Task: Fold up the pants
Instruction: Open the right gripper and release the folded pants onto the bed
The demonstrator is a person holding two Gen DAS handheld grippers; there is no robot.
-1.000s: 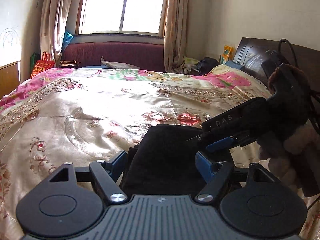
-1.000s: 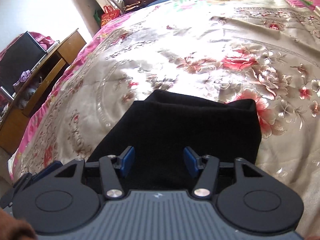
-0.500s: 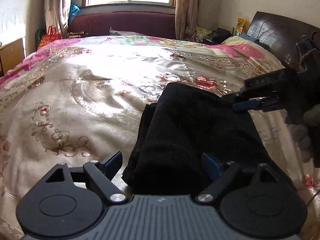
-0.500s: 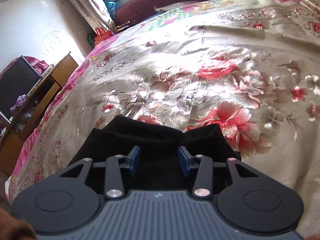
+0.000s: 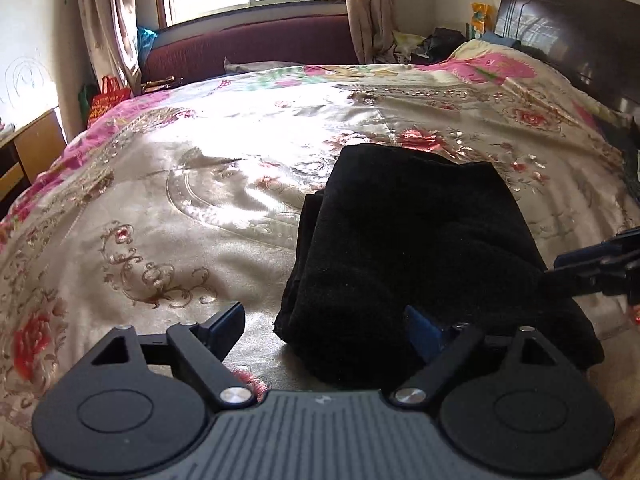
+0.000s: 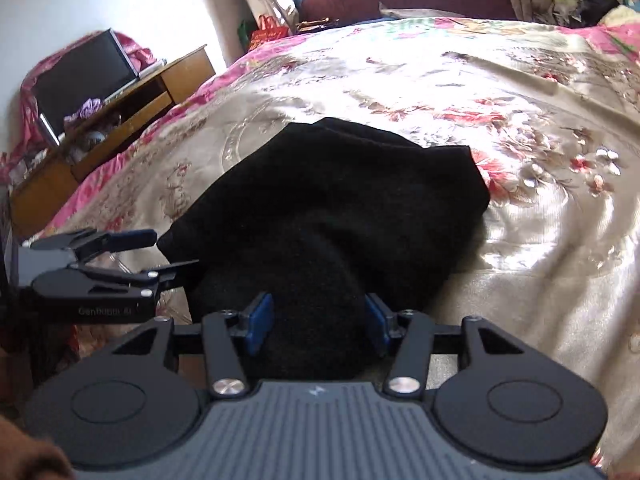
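The black pants (image 5: 408,236) lie folded into a thick pad on the floral bedspread (image 5: 168,200). My left gripper (image 5: 326,324) is open wide at their near left corner, its right finger over the cloth and its left finger over bare bedspread. In the right wrist view it (image 6: 176,249) sits at the left edge of the pants (image 6: 340,196). My right gripper (image 6: 318,322) is at the near end, where a raised ridge of black cloth fills the gap between its blue pads (image 6: 260,320); its jaws are opening. The left wrist view shows it (image 5: 560,268) at the pants' right edge.
A wooden desk (image 6: 132,100) with a dark screen (image 6: 84,76) stands left of the bed. A maroon couch (image 5: 256,48) runs under the window. A dark headboard (image 5: 568,32) rises at the right. A red bag (image 5: 108,96) sits by the curtain. A brown sleeve (image 6: 24,460) shows bottom left.
My right gripper has drawn back from the pants' far edge to their near end. The left jaws have spread wider, and the left view has tipped down a little.
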